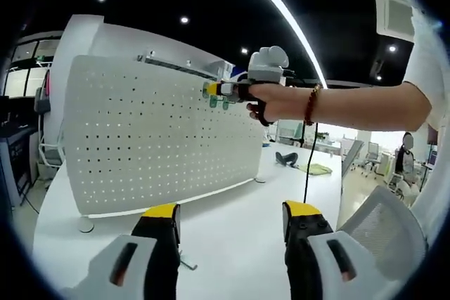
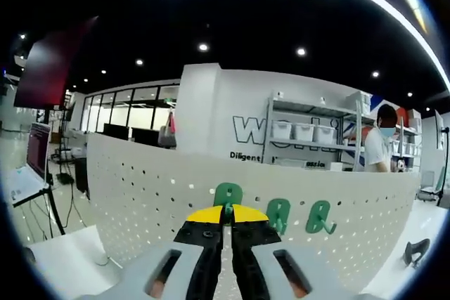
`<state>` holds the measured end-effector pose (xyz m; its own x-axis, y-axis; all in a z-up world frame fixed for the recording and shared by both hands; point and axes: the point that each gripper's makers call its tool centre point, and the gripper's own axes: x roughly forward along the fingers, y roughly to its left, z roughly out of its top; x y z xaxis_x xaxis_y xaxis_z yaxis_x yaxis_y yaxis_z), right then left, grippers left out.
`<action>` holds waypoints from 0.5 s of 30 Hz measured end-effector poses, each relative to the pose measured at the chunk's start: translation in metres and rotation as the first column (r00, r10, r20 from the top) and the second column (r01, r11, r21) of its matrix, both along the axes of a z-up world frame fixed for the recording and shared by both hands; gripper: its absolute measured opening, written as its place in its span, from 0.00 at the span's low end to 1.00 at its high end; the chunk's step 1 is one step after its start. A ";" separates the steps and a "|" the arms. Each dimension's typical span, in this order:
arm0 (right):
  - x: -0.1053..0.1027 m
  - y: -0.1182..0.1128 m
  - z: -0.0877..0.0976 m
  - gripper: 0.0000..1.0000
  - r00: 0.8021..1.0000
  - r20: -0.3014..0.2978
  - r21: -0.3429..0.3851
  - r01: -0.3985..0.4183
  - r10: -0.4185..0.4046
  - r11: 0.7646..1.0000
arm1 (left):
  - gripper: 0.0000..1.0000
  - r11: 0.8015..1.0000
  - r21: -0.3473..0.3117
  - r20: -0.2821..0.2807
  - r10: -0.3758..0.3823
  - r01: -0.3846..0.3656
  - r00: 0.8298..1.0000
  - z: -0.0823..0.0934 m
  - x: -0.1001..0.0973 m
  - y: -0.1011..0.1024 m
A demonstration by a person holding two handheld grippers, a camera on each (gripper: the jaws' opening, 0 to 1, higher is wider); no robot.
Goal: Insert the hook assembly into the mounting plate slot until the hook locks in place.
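Right gripper (image 2: 226,217): yellow-tipped black jaws pressed together on the green hook (image 2: 227,195), held against the upper part of the white perforated mounting plate (image 2: 140,187). Two further green hooks (image 2: 278,214) (image 2: 320,217) hang on the plate just to the right, near its top edge. Left gripper (image 1: 230,214): jaws spread, nothing between them, low over the smooth white table (image 1: 232,230). In the left gripper view the plate stands upright on the table, its surface a regular grid of round holes. A small metal hook (image 1: 187,265) lies on the table beside the left jaw. Bare tabletop extends in front of the plate; a mesh chair back (image 1: 383,226) stands at the right edge.
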<state>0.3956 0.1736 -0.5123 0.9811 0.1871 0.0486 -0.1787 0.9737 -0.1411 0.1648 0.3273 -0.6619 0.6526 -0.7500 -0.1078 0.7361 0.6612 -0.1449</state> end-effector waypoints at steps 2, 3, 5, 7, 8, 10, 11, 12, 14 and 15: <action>0.002 0.000 0.001 0.01 1.000 0.003 0.002 0.000 0.000 1.000 | 0.61 1.000 0.010 -0.017 -0.004 0.005 1.000 -0.004 0.000 -0.001; 0.004 -0.001 0.000 0.02 1.000 0.000 0.004 0.003 -0.003 1.000 | 0.62 1.000 0.007 -0.016 -0.005 0.006 1.000 -0.003 0.000 -0.001; 0.006 -0.001 0.000 0.02 1.000 -0.003 0.013 0.003 -0.003 1.000 | 0.63 1.000 -0.008 -0.011 -0.007 0.007 1.000 -0.001 0.000 -0.002; 0.007 0.000 -0.001 0.02 1.000 -0.003 0.013 0.007 -0.007 1.000 | 0.63 1.000 0.000 -0.009 -0.007 0.007 1.000 -0.001 0.000 -0.002; 0.008 -0.001 -0.002 0.02 1.000 -0.005 0.012 0.009 -0.009 1.000 | 0.63 1.000 0.003 -0.009 -0.008 0.008 1.000 -0.001 0.000 -0.002; 0.009 0.000 -0.003 0.02 1.000 -0.008 0.024 0.009 -0.009 1.000 | 0.63 1.000 -0.002 -0.010 -0.007 0.007 1.000 -0.001 0.001 -0.002; 0.011 0.000 -0.004 0.02 1.000 -0.009 0.027 0.013 -0.013 1.000 | 0.63 1.000 -0.004 -0.011 -0.004 0.004 1.000 -0.001 0.001 -0.001; 0.011 0.000 -0.005 0.02 1.000 -0.011 0.029 0.015 -0.014 0.999 | 0.63 1.000 -0.004 -0.012 -0.004 0.004 1.000 -0.001 0.002 0.000; 0.013 0.001 -0.007 0.02 1.000 -0.016 0.037 0.013 -0.012 0.999 | 0.63 1.000 0.000 -0.013 0.000 0.000 1.000 -0.002 0.003 0.001; 0.014 0.001 -0.009 0.02 1.000 -0.017 0.025 0.017 -0.017 1.000 | 0.63 1.000 -0.002 -0.014 0.002 -0.002 1.000 -0.002 0.003 0.002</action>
<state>0.4100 0.1747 -0.5208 0.9849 0.1692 0.0368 -0.1641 0.9799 -0.1135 0.1680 0.3293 -0.6642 0.6526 -0.7489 -0.1152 0.7325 0.6624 -0.1569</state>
